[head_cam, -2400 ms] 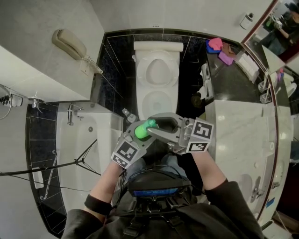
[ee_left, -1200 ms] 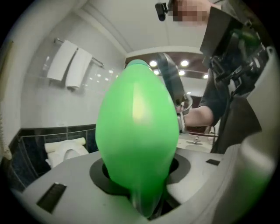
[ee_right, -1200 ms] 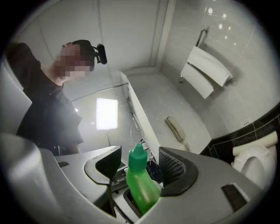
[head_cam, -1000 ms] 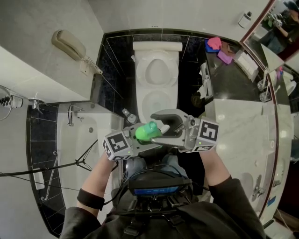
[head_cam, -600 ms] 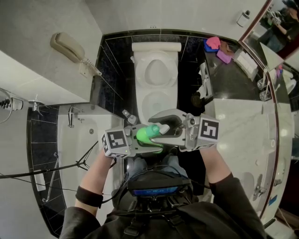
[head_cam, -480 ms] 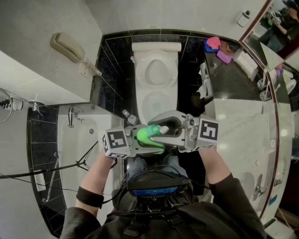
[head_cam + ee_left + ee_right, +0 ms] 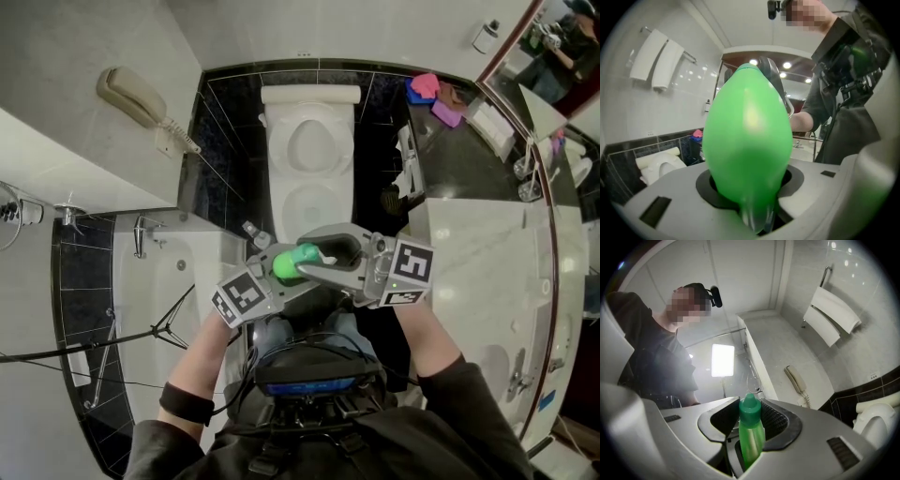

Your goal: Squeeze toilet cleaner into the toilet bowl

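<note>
Between our grippers: left gripper (image 7: 274, 272) holds the bottle (image 7: 287, 262); right gripper (image 7: 328, 255) has just closed on its cap (image 7: 749, 407), likely to unscrew it.

- Toilet bowl (image 7: 291, 206), centre: lid (image 7: 314, 145) raised behind it, opening uncovered, free from the near side.
- Bathtub (image 7: 169, 281) wall closes the left; narrow black-tiled gap (image 7: 220, 178) beside the bowl.
- Counter (image 7: 478, 253) edge crowds the right; small dark container (image 7: 394, 200) stands in that gap.
</note>
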The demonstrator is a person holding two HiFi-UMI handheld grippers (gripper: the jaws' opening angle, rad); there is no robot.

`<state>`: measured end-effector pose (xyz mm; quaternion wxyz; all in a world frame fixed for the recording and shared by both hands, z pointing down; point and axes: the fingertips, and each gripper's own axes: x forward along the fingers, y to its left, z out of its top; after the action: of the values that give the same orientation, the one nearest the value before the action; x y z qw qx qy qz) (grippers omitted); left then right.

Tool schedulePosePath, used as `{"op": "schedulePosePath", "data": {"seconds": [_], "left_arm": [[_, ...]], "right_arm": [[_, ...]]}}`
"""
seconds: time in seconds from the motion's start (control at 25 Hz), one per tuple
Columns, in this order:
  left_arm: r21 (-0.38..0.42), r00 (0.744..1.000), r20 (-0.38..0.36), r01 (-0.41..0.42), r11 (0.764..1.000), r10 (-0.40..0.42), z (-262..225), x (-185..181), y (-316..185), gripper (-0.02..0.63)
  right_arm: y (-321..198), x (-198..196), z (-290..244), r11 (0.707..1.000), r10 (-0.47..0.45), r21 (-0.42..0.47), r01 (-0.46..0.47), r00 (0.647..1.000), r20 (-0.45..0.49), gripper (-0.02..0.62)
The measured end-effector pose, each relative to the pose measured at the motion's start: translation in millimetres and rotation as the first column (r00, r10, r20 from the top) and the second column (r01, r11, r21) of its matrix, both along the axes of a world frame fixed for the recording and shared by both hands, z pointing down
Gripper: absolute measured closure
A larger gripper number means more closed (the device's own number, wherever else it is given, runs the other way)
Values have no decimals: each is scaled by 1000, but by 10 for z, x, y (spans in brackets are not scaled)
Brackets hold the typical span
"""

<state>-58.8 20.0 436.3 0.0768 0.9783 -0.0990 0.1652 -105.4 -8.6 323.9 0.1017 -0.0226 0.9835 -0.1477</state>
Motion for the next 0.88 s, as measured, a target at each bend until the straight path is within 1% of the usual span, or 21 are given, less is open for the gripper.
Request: {"op": "schedulePosePath", "data": {"seconds": [0.08,0.12,0.24,0.32,0.44,0.6,0.68,0.8,0.88], "left_arm": [[57,995,37,86,995,-88,74,-29,-112,425],[85,990,48,129,988,-133,108,-49,-167,425],[164,960,64,257,952,-271,196,-113,-312,425],[197,938,72,320,927,-339,252,-143,-379,425],[237,906,84,385,892,-414,327,-190,-446,425],[260,847,99,485,835,-523,534,-305,-492,425],[284,823,107,512,811,-557,591,-337,-504,425],[341,787,117,541,769,-605,635,-410,-520,425],[356,779,122,544,760,-615,662,-436,-517,425]], "right_arm": [[-17,-9,57,998,14,-53,-15,1000,-18,439],[-34,-19,91,997,24,-74,-26,999,-28,439],[-70,-53,192,988,51,-142,-60,997,-63,436],[-104,-60,264,977,75,-193,-91,993,-86,436],[-193,-52,403,957,132,-242,-160,983,-128,436],[-220,-71,518,922,151,-330,-204,972,-181,439],[-220,-76,573,906,152,-362,-219,967,-204,439],[-198,-107,636,889,146,-397,-229,962,-229,439],[-185,-117,663,883,141,-408,-231,961,-239,439]]}}
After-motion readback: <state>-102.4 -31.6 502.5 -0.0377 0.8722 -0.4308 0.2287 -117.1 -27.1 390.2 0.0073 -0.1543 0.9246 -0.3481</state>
